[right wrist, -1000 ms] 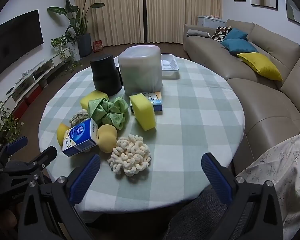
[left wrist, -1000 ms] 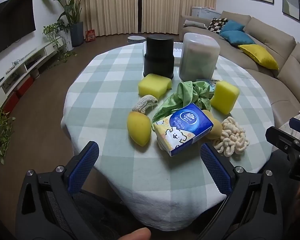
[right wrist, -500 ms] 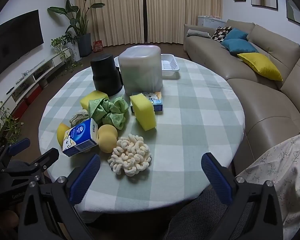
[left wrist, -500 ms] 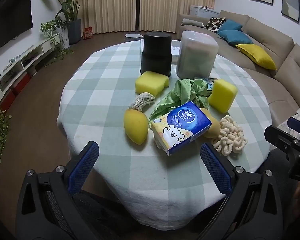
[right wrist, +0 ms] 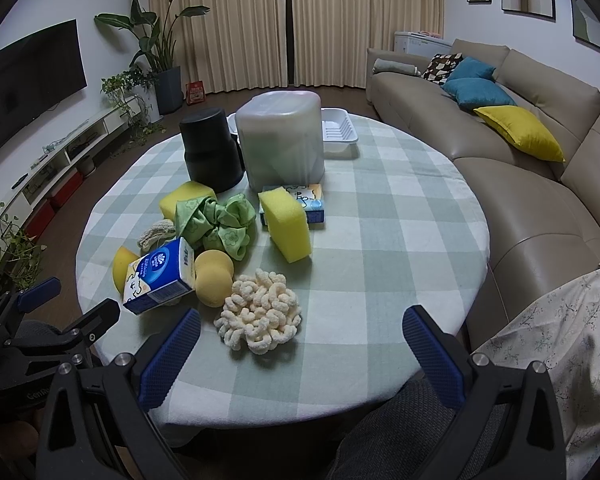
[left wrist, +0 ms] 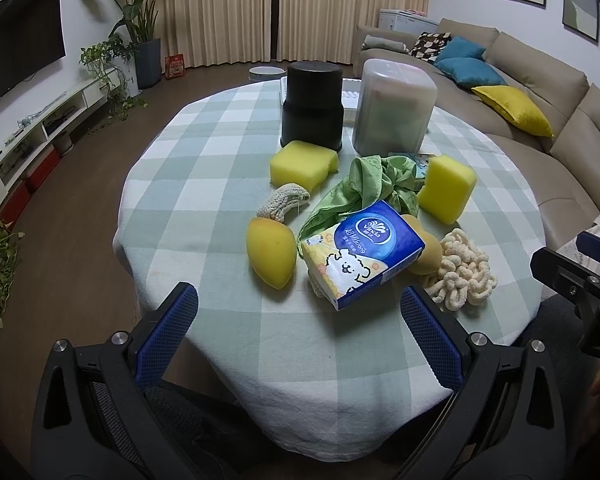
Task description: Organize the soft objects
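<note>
Soft things lie clustered on the round checked table (left wrist: 203,152): a blue tissue pack (left wrist: 360,256) (right wrist: 159,280), a yellow teardrop sponge (left wrist: 269,252), two yellow block sponges (left wrist: 302,162) (right wrist: 287,226), a green cloth (left wrist: 372,184) (right wrist: 215,220), a cream chenille mitt (left wrist: 462,272) (right wrist: 259,316), a knitted scrubber (left wrist: 283,202) and a round yellow sponge (right wrist: 213,276). My left gripper (left wrist: 300,336) is open and empty at the table's near edge. My right gripper (right wrist: 300,356) is open and empty, just in front of the mitt.
A black cylinder bin (left wrist: 312,108) (right wrist: 211,152) and a frosted plastic container (left wrist: 394,112) (right wrist: 279,144) stand upside down at the back. A white tray (right wrist: 338,132) lies behind them. A second tissue pack (right wrist: 300,204) lies behind the upright sponge. A sofa (right wrist: 540,152) runs along the right.
The left gripper has drawn back and risen slightly, so the table looks a little smaller. The right gripper has barely moved. Nothing on the table has moved.
</note>
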Demonstrator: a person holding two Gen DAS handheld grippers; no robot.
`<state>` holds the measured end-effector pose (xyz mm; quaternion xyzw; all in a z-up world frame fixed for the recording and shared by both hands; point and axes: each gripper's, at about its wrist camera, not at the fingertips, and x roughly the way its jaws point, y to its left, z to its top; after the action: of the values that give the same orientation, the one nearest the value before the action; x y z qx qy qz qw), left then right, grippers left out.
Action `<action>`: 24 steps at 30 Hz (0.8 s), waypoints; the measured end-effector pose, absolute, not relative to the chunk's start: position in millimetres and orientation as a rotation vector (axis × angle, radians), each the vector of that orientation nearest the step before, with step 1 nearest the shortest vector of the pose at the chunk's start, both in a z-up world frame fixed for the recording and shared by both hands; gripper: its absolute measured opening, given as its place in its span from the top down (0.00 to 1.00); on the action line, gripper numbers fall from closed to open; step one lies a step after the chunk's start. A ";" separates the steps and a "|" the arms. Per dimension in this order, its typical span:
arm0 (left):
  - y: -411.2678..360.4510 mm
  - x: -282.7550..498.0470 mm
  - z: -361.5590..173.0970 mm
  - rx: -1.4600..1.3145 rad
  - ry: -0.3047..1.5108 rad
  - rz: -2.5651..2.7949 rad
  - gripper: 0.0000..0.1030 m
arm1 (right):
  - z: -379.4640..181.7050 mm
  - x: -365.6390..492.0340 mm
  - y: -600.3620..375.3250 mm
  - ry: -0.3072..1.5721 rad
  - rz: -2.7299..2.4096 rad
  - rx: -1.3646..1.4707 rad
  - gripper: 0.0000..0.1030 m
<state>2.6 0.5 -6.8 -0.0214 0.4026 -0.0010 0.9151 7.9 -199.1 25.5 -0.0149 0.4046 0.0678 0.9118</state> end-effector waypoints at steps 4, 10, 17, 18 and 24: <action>0.8 2.6 -7.1 -0.041 0.829 0.003 0.00 | 25.4 7.9 -198.9 0.833 0.140 -0.031 0.00; 1.5 2.8 -7.3 -0.040 0.830 0.005 0.00 | 25.3 8.1 -198.7 0.834 0.139 -0.031 0.00; 2.0 3.1 -8.3 -0.040 0.834 0.006 0.00 | 25.3 8.0 -198.1 0.834 0.139 -0.032 0.00; 2.3 3.1 -8.7 -0.039 0.834 0.007 0.00 | 25.2 8.0 -198.1 0.834 0.139 -0.033 0.00; 2.1 3.3 -9.0 -0.040 0.836 0.009 0.00 | 24.8 7.9 -197.9 0.834 0.139 -0.033 0.00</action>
<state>3.3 2.1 -9.0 -0.0192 0.4057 0.0042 0.9138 7.9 -197.9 24.8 -0.0158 0.4047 0.0672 0.9118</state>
